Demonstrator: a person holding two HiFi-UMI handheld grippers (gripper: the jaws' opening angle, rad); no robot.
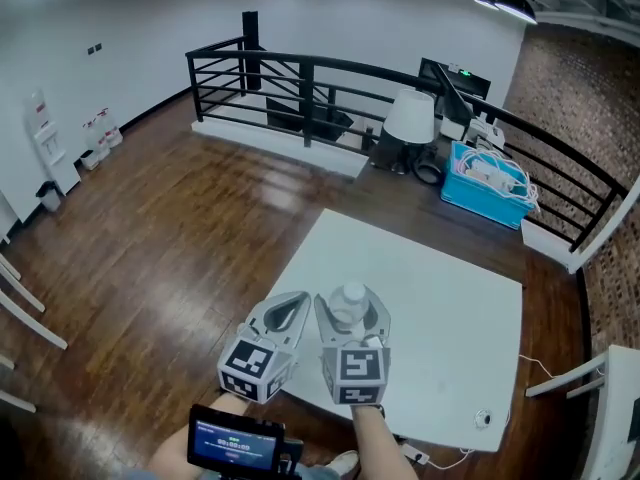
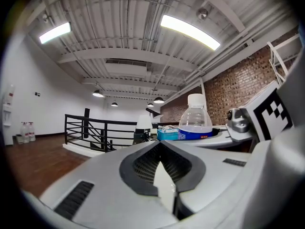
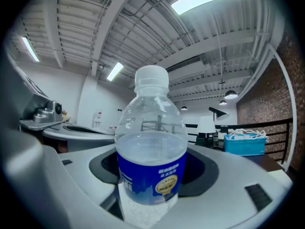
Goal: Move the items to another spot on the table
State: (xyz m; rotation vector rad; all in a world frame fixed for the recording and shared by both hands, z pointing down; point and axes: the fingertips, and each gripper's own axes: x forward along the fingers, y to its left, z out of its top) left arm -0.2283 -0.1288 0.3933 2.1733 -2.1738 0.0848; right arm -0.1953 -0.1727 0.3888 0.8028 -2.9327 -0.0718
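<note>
The left gripper [image 2: 161, 151] has its jaws closed together on nothing. Just beside it, the right gripper [image 1: 352, 310] clamps an upright water bottle [image 3: 151, 161] over the near part of the white table [image 1: 440, 308]. A black railing [image 1: 300, 78] stands beyond.

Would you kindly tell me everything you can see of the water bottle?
The water bottle is clear plastic with a white screw cap and a blue label bearing a round gold emblem. Water fills it to just above the label. It stands upright, clamped at label height between the jaws of the right gripper, over the near part of the white table. Whether its base rests on the table cannot be seen. Nothing else touches it.
</note>
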